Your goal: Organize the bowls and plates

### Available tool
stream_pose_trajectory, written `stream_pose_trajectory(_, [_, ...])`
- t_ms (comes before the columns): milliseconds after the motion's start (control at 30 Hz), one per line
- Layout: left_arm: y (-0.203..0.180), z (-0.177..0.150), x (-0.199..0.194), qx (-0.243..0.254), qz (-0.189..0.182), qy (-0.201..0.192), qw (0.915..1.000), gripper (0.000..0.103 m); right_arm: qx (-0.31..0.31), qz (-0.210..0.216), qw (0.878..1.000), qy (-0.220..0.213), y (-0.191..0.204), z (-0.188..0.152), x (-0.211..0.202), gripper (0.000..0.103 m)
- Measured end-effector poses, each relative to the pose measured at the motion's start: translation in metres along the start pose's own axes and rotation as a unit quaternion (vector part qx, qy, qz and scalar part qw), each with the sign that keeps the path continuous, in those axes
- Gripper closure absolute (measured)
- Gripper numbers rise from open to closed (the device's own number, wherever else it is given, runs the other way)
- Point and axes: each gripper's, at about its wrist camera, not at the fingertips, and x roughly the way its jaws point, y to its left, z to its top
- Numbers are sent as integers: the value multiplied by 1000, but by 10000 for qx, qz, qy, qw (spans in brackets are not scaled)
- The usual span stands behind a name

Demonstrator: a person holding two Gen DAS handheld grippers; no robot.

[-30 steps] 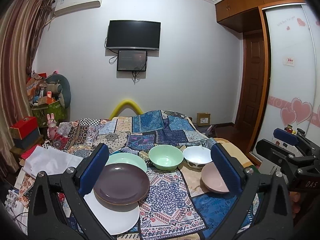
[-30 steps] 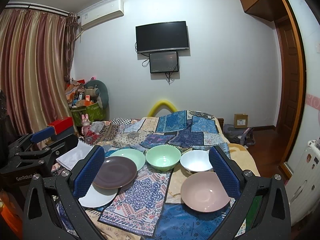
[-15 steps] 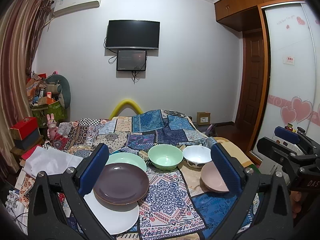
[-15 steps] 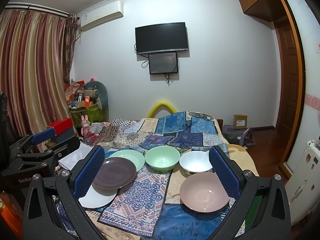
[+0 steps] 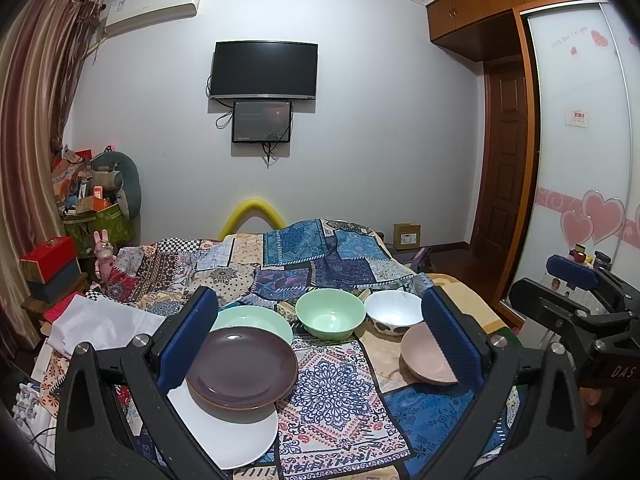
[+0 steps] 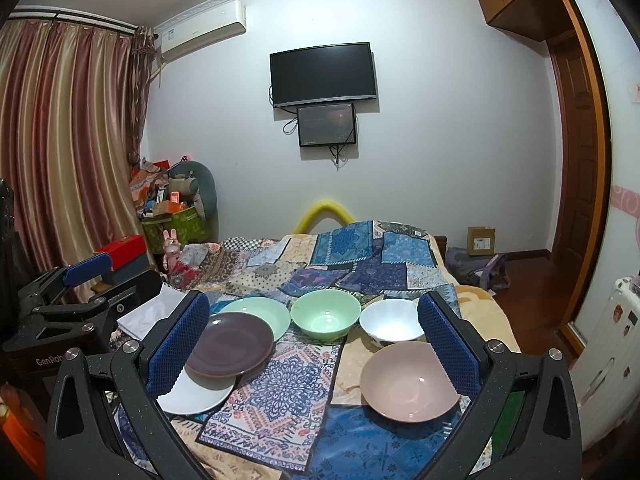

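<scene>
Purple plate [image 5: 242, 368] overlaps white plate [image 5: 230, 428] and touches green plate [image 5: 256, 318], likely a loose pile awaiting stacking. Three plates, three bowls: green bowl [image 5: 330, 316], white bowl [image 5: 394, 314], pink bowl [image 6: 410, 380], all on patchwork bedspread [image 5: 332, 396]. Left gripper [image 5: 320, 344] and right gripper [image 6: 312, 344] hover spread wide, holding nothing.

We are seeing three plates [image 5: 242, 372] overlapping at the bed's [image 5: 340, 420] left, two bowls [image 5: 330, 317] sitting side by side behind the middle, and a third bowl [image 6: 408, 380] lying nearer, at right.
</scene>
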Motion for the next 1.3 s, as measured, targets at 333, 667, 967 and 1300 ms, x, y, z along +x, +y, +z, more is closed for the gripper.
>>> stream_pose_trajectory(333, [2, 0, 0, -12, -50, -38, 10000, 0, 7, -22, 10000, -17, 1, -2, 2, 0])
stream_pose_trajectory(667, [20, 3, 12, -53, 42, 147, 9999, 0, -74, -36, 9999, 73, 10, -4, 16, 0])
stream_pose_trajectory(967, [72, 12, 35, 39, 419, 525, 9977, 0, -151, 152, 9991, 376, 25, -9, 50, 0])
stream_pose_trajectory(1300, [137, -22, 96, -162, 506, 1375, 9891, 0, -115, 458, 9949, 897, 39, -24, 109, 0])
